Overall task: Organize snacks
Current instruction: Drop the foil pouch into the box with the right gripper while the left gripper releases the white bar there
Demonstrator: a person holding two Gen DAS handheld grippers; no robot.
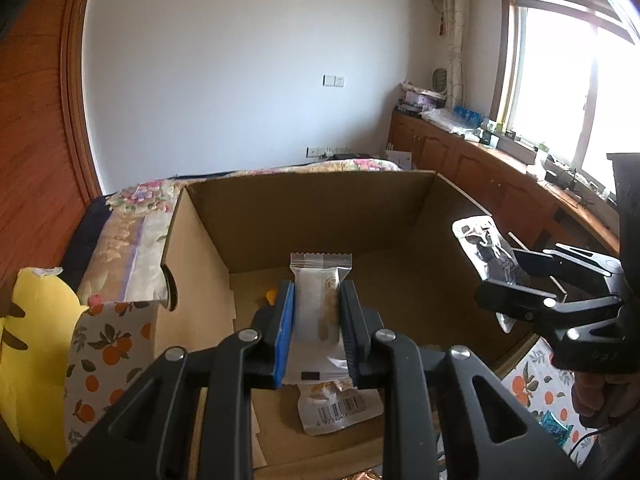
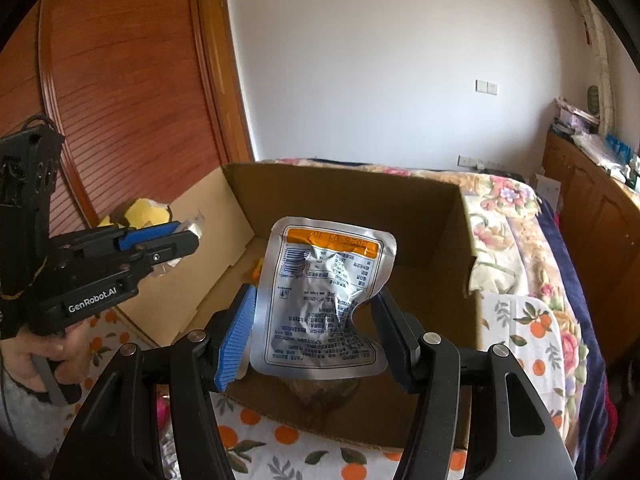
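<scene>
White-walled bedroom, louvred wooden wardrobe (image 2: 120, 92) at 9 o'clock, window (image 1: 560, 92) and low wooden cabinets (image 1: 480, 168) at 2 o'clock in the left wrist view. Bed (image 2: 532, 240) under a floral quilt, orange-print cloth (image 2: 280, 452) spread in front. Open cardboard box (image 1: 304, 216) standing on the bed, flaps up, filling the middle of both views.

Left tool (image 1: 316, 320) levelled over the box's near edge, pointing at 12 o'clock. Jaws drawn close, clamped on both long sides of a white snack packet (image 1: 320, 304), upright, crimped top edge above the fingertips. Second white packet with a barcode (image 1: 340, 408) lying flat on the box floor just below, at 6 o'clock of the held one. Small orange item (image 1: 272, 296) on the floor by the left finger; cannot tell what. Yellow plush toy (image 1: 36, 352) at 8 o'clock, outside the box wall.

Right tool (image 2: 316, 332) raised above the box's near wall, angled slightly down. Jaws set moderately wide, pinching the lower edges of a crinkled silver foil pouch (image 2: 324, 296), orange band on top, printed back toward the camera. Pouch hanging over the box opening.

Left hand (image 2: 44, 352) wrapped round its tool's handle at 8 o'clock in the right wrist view. Blue wrapped sweet (image 1: 554, 428) on the cloth at 4 o'clock
</scene>
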